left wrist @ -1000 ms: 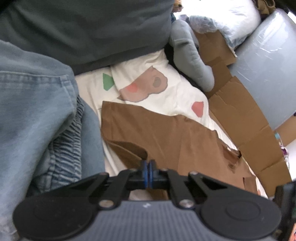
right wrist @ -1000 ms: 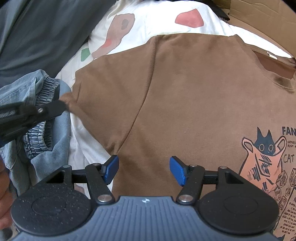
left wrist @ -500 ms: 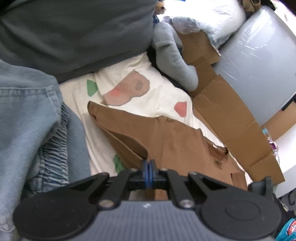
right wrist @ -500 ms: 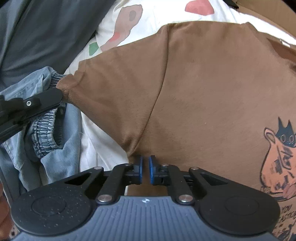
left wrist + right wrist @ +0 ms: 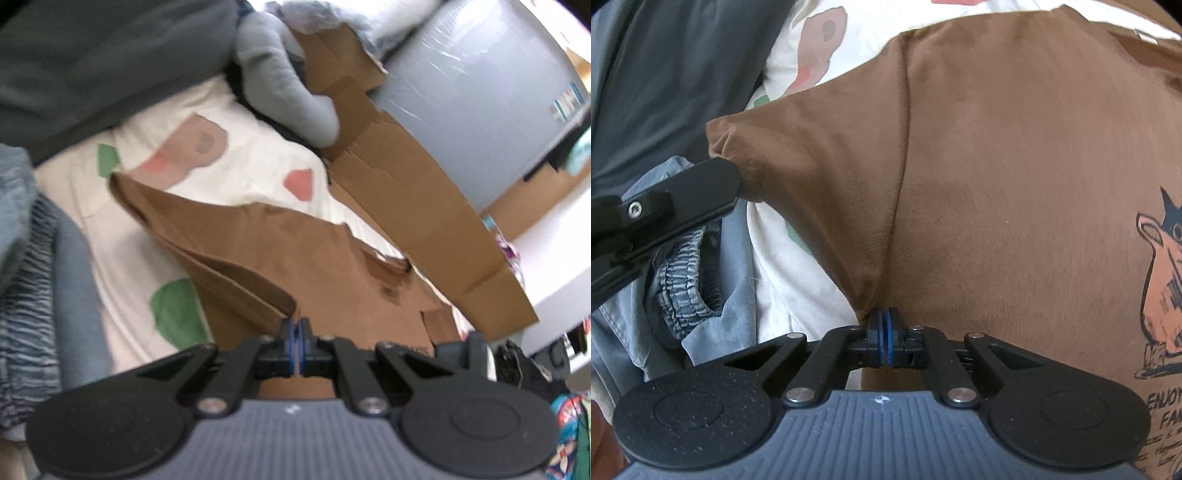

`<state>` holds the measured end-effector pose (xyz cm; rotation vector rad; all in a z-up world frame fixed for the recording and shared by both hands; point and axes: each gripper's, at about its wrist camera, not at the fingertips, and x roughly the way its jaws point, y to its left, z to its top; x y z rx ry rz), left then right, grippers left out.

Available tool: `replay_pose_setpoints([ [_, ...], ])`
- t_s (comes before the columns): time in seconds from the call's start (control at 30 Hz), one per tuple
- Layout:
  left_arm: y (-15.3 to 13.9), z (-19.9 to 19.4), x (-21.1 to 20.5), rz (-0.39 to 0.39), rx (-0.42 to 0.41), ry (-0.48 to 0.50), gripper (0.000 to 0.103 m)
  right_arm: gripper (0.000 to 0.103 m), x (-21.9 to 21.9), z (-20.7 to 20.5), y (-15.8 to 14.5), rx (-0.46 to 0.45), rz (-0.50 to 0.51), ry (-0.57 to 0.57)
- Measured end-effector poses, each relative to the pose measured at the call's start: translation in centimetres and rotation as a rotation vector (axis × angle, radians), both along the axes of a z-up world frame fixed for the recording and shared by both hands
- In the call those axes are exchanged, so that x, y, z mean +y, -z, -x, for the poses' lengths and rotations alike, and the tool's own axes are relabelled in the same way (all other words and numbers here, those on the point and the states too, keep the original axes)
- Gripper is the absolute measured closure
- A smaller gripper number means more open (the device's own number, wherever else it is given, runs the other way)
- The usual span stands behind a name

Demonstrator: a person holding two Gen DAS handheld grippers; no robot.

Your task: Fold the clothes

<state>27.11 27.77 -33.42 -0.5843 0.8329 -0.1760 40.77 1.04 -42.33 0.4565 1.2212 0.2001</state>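
A brown T-shirt (image 5: 997,166) with a cartoon cat print (image 5: 1161,236) lies on a white bedsheet (image 5: 783,266) with coloured patches. My right gripper (image 5: 885,319) is shut on the shirt's side edge near the armpit. My left gripper (image 5: 295,326) is shut on the sleeve end of the same brown T-shirt (image 5: 266,251); in the right wrist view the left gripper (image 5: 729,173) shows at the left, holding the sleeve tip lifted off the sheet. The sleeve hangs taut between the two grips.
Light blue jeans (image 5: 687,288) with an elastic waistband lie bunched at the left. A dark grey cloth (image 5: 92,62) covers the far side. A grey plush toy (image 5: 284,88), flattened cardboard (image 5: 413,206) and a wrapped grey panel (image 5: 480,85) border the bed (image 5: 122,254).
My right gripper went from open to shut on the shirt's side edge. My left gripper has lifted the sleeve and carried it toward the shirt body; the left view is now blurred.
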Motion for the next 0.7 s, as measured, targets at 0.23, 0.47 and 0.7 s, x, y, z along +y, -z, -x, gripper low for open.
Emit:
replay_pose_setpoints([
  [0.23, 1.1, -0.9, -1.5, 0.036, 0.024, 0.079, 0.101, 0.1, -1.1, 0.5, 1.0, 0.012, -0.075, 0.059],
  [0.47, 2.3, -1.9, -3.0, 0.063, 0.056, 0.16, 0.102, 0.097, -2.2, 1.1, 2.1, 0.016, -0.157, 0.12],
  [0.7, 3.3, -2.0, -3.9, 0.054, 0.097, 0.227, 0.099, 0.097, -3.0, 1.3, 2.5, 0.027, -0.203, 0.14],
])
